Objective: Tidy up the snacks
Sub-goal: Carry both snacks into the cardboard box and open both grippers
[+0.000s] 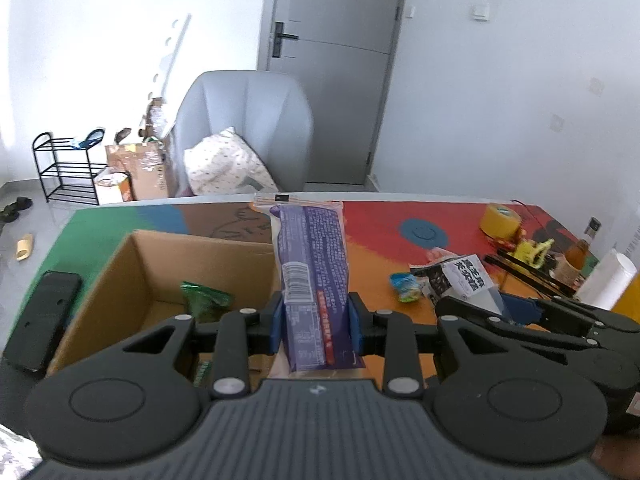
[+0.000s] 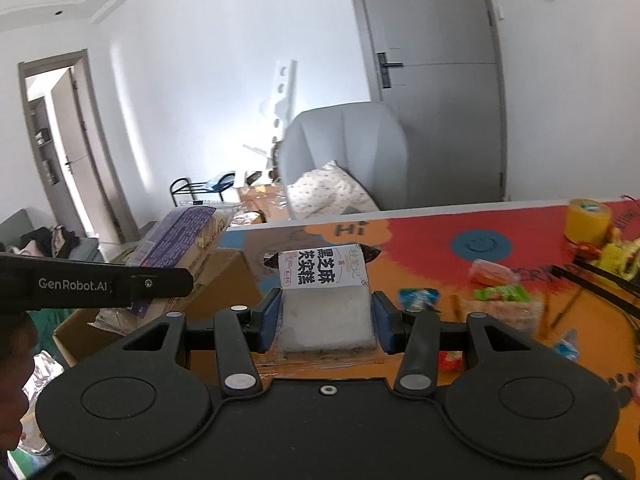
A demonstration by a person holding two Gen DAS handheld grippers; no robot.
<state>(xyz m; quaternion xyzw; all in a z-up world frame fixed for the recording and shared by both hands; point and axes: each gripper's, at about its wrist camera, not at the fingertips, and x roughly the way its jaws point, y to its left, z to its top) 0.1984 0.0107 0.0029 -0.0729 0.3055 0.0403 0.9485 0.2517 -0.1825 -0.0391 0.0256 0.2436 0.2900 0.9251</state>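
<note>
My left gripper (image 1: pixel 316 320) is shut on a long purple snack packet (image 1: pixel 310 276) and holds it upright above the right wall of an open cardboard box (image 1: pixel 132 264). A green packet (image 1: pixel 204 300) lies inside the box. My right gripper (image 2: pixel 324 316) is shut on a white sesame-cake packet (image 2: pixel 326 296) with black print, held above the table to the right of the box (image 2: pixel 224 276). The right gripper with its packet also shows in the left wrist view (image 1: pixel 472 280). The purple packet shows in the right wrist view (image 2: pixel 176 236).
Small loose snacks lie on the colourful table mat: a blue-green one (image 1: pixel 406 286), green (image 2: pixel 502 292) and orange (image 2: pixel 486 272) ones. A yellow tape roll (image 1: pixel 500 220), a bottle (image 1: pixel 580 252) and a white roll (image 1: pixel 608 280) stand at the right. A black phone (image 1: pixel 44 320) lies left of the box.
</note>
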